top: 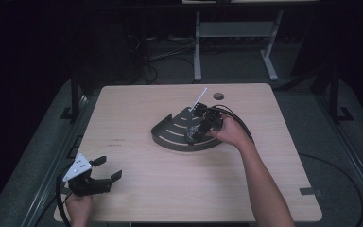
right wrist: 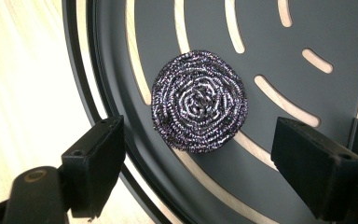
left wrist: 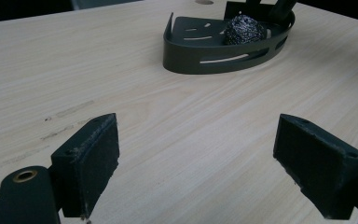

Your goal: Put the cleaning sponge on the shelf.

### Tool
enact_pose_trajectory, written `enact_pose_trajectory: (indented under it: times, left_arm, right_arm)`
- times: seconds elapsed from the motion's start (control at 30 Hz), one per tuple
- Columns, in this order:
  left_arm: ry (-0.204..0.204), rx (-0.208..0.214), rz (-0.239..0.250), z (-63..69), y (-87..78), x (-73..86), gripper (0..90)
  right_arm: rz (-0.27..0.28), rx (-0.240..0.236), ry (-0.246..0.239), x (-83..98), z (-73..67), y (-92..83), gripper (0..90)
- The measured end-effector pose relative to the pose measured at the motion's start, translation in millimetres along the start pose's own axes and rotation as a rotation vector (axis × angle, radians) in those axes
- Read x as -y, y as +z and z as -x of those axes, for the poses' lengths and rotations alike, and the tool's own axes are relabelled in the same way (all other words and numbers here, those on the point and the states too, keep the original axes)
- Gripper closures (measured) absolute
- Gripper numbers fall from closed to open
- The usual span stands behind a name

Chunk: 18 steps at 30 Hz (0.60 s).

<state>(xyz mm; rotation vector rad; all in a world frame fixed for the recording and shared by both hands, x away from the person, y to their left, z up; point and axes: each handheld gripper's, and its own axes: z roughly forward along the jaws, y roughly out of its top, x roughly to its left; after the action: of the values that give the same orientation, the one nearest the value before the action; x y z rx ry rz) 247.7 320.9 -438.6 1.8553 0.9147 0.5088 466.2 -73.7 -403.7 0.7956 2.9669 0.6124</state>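
High view: right gripper [top: 194,124] points down over the scourer [right wrist: 198,101] in the tray [top: 163,134], jaws wide, gripping nothing. Left gripper [top: 108,169] rests low at the table [top: 137,109] edge, jaws wide and empty, bare wood ahead.

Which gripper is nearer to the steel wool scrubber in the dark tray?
The right gripper. It is directly over the steel wool scrubber, jaws open on either side. The left gripper is far away, at the table's near left corner.

High view looks down and forward over the whole table [top: 137,189]. Left gripper view sits low, well back from the slotted tray [left wrist: 223,56], facing it; right gripper view hangs close above that same tray [right wrist: 335,32].
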Motion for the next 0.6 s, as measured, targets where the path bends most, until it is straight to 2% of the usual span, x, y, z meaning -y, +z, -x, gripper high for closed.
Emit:
enact_pose_trajectory:
  times: [0.33,0.6]
  left_arm:
    - [0.002,0.0,0.002,0.8,-0.4,-0.2,13.7]
    - [0.001,0.0,0.003,2.0,-0.8,-0.1,13.7]
  right_arm:
    - [0.015,0.006,-0.015,2.4,-6.3,-8.1,17.1]
    - [0.027,0.009,-0.013,12.3,-7.8,-14.9,17.1]
